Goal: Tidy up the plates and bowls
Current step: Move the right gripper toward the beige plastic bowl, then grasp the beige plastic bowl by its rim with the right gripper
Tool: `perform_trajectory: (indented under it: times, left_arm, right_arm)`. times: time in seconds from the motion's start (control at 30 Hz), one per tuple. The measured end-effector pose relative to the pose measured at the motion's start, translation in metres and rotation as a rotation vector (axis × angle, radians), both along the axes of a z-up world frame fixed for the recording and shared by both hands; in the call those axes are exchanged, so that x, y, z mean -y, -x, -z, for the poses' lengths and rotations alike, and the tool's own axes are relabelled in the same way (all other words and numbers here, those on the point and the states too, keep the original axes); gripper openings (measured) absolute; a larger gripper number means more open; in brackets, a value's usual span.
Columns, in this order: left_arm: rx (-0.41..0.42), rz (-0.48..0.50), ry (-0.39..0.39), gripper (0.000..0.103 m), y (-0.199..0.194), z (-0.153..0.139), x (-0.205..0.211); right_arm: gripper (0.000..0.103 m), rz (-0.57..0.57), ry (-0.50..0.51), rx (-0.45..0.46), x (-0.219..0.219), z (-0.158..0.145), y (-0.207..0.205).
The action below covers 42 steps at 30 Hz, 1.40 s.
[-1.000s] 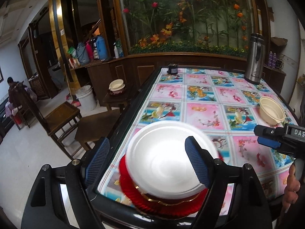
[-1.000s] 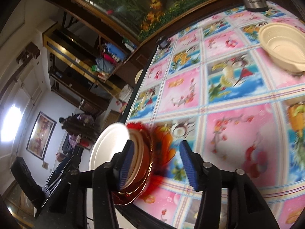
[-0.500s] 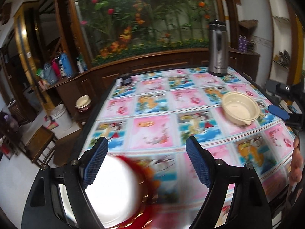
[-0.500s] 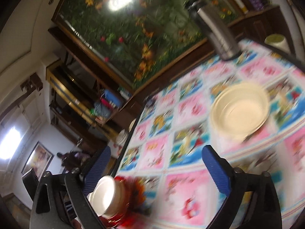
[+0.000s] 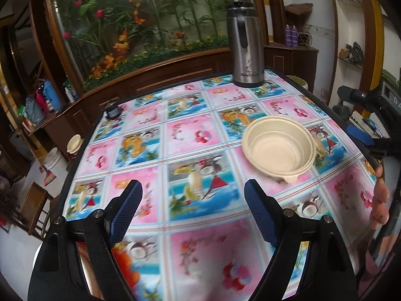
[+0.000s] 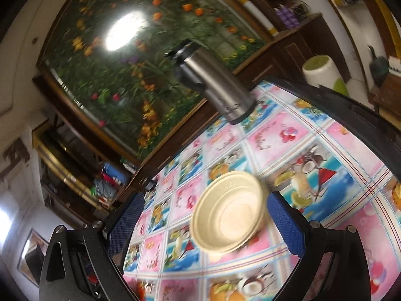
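My right view is motion-blurred: bowl [image 6: 226,212] edges smeared, flask [image 6: 215,85] lettering unreadable. Left view: my left frame hides a red-and-white thing [image 5: 122,258]; frame edge crops my right hand [image 5: 381,200].

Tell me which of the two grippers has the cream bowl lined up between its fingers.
The right gripper: its open blue fingers frame the cream bowl. The left gripper is open too, but the bowl sits ahead of it, off to the right, outside its fingers.
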State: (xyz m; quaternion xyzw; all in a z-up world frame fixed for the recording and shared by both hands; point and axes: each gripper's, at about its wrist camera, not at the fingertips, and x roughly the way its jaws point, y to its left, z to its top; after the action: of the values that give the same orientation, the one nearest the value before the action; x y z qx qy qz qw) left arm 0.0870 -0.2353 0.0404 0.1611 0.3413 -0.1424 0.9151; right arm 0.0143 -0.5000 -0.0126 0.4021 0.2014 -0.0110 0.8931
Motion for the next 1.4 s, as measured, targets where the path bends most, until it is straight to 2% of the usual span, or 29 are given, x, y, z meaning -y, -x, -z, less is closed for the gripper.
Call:
perform_trajectory:
  times: [0.23,0.47,1.4]
  left_arm:
    - [-0.044,0.022,0.000,0.084,-0.022,0.014,0.028]
    - [-0.084,0.033,0.008,0.084,-0.041,0.030,0.050]
    - [-0.181,0.074,0.070,0.084,-0.068,0.066,0.081]
  right_arm:
    - [0.101,0.009,-0.100,0.001,0.021,0.034,-0.009]
    - [0.101,-0.003,-0.137,-0.014,0.029,0.043,-0.011]
    - [0.101,-0.025,-0.064,-0.108,0.013,0.053,-0.027]
